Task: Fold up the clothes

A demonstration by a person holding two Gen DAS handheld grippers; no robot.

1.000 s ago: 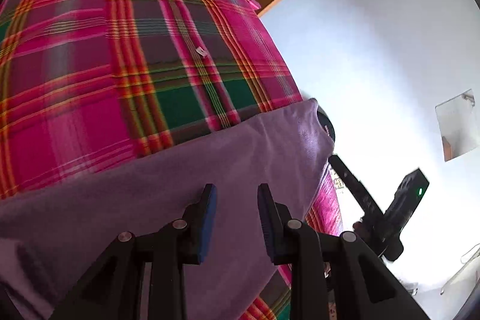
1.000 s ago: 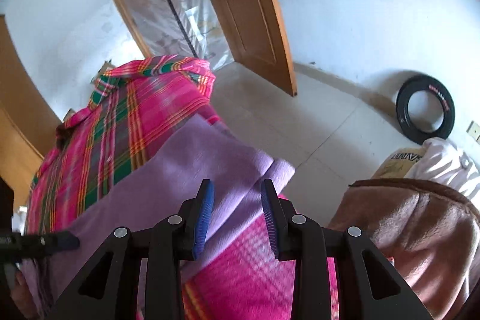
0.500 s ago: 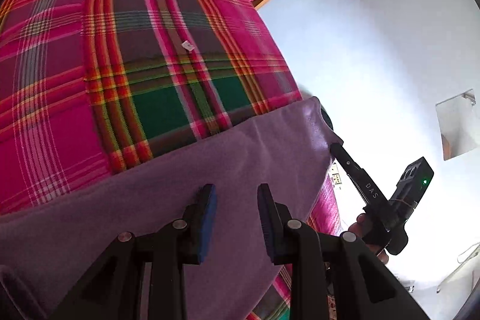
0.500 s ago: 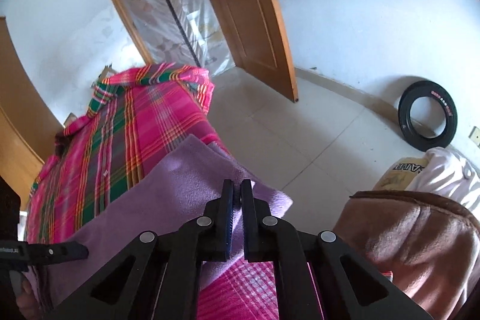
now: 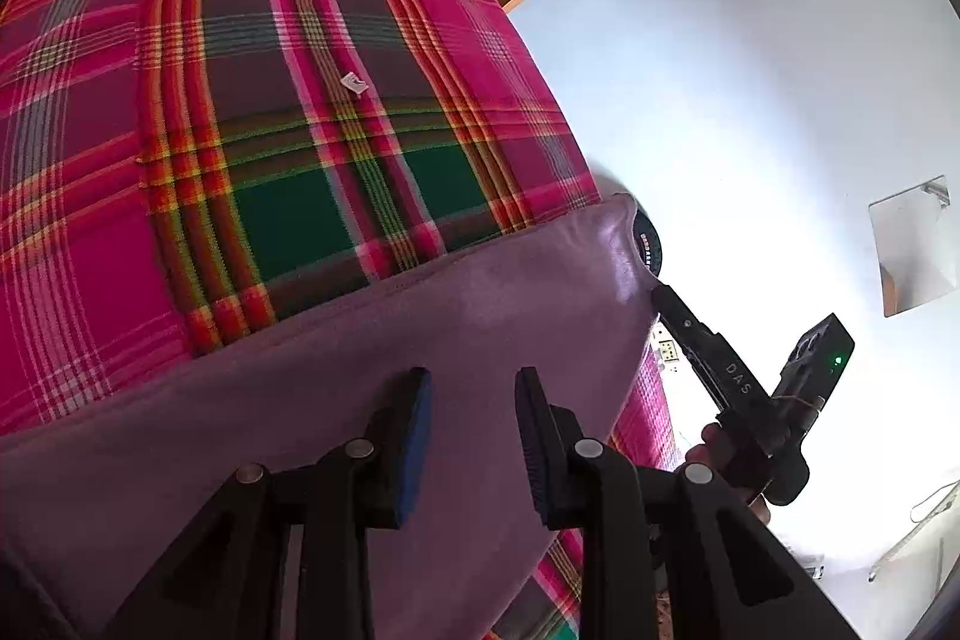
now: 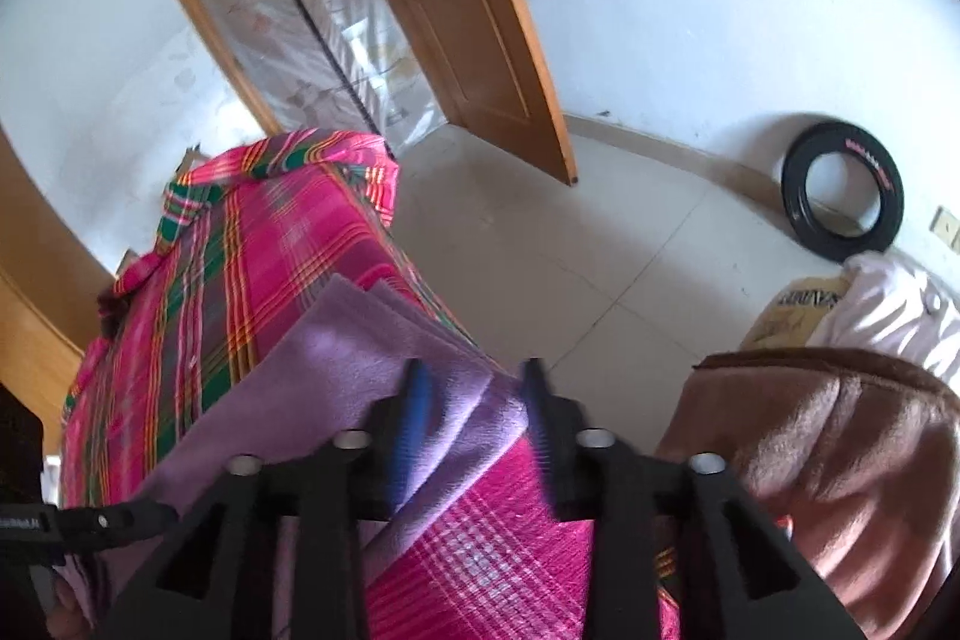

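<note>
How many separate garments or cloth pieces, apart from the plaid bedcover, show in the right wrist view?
3: the purple garment lying on the plaid bedcover under the open right gripper, a brown fleece at right, and a white garment behind it. More may be hidden.

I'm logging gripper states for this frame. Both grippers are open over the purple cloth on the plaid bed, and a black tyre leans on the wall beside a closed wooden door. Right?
Nearly. The wooden door is open, swung into the room, as the right wrist view shows. The rest holds: left gripper and right gripper open over the purple cloth, tyre against the wall.
</note>
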